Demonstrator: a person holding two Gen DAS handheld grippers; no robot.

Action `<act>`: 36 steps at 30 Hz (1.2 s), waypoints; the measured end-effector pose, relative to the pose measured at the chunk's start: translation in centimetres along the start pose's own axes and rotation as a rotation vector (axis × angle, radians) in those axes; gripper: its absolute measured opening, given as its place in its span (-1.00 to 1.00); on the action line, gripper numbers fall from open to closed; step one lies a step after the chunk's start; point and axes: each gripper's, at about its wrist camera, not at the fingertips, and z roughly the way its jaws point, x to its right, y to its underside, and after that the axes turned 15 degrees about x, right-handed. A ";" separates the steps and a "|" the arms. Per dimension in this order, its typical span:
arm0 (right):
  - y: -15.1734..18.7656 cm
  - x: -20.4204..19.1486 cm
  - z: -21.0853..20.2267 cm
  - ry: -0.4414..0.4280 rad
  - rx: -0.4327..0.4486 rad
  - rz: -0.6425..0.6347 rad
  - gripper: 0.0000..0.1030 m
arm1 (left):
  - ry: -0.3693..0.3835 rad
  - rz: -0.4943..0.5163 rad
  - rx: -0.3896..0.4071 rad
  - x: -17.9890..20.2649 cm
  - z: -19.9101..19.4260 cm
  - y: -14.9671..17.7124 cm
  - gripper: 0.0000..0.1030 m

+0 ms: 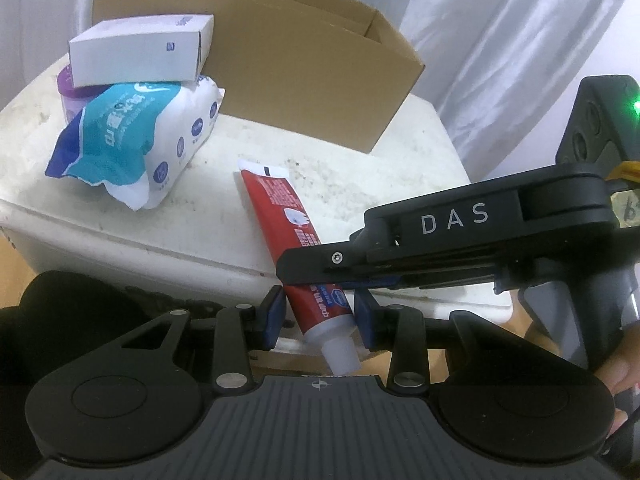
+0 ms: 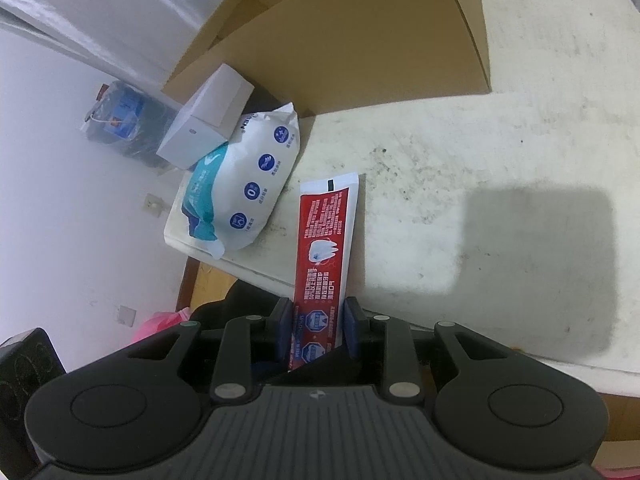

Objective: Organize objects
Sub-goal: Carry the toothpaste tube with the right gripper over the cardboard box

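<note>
A red toothpaste tube (image 1: 280, 208) (image 2: 324, 240) lies with its crimped end on the white table (image 1: 340, 184) and its white cap end sticking out over the near edge. In the left wrist view my left gripper (image 1: 320, 318) is shut on the tube just above the cap, one blue pad on each side. My right gripper (image 1: 304, 280) reaches in from the right and is shut on the same tube a little higher up. In the right wrist view the right gripper (image 2: 318, 326) has its pads pressed on the tube's lower part.
An open cardboard box (image 1: 304, 80) (image 2: 360, 40) stands at the back of the table. On the left, a white carton (image 1: 140, 56) (image 2: 208, 120) rests on a wipes pack (image 1: 136, 140) (image 2: 244, 196) and a purple-lidded jar (image 1: 66, 88). A hand (image 1: 624, 368) holds the right gripper.
</note>
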 end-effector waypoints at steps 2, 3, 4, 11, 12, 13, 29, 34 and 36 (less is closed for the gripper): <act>0.0 -0.1 -0.1 -0.004 0.006 -0.004 -0.41 | -0.004 0.009 0.009 0.1 -0.2 0.0 -0.29; 0.0 -0.2 -0.2 -0.006 0.008 -0.006 -0.41 | -0.006 0.012 0.012 0.1 -0.2 0.0 -0.29; 0.0 -0.3 -0.2 -0.007 0.010 -0.008 -0.41 | -0.007 0.014 0.015 0.1 -0.2 0.0 -0.29; -0.1 -0.5 -0.6 -0.016 0.021 -0.015 -0.41 | -0.011 0.019 0.042 0.2 -0.7 0.1 -0.29; 0.0 -0.6 -0.7 -0.016 0.022 -0.016 -0.41 | -0.011 0.021 0.043 0.2 -0.7 0.1 -0.29; 0.0 -0.6 -0.7 -0.016 0.022 -0.016 -0.41 | -0.012 0.023 0.044 0.3 -0.8 0.1 -0.29; 0.1 -1.6 -1.6 -0.024 0.050 -0.030 -0.41 | -0.015 0.053 0.090 0.6 -1.9 0.3 -0.29; 0.1 -2.1 -2.0 -0.031 0.067 -0.040 -0.41 | -0.015 0.062 0.111 0.7 -2.5 0.1 -0.29; 0.1 -2.3 -2.3 -0.036 0.075 -0.044 -0.41 | -0.016 0.069 0.122 0.9 -2.8 0.1 -0.29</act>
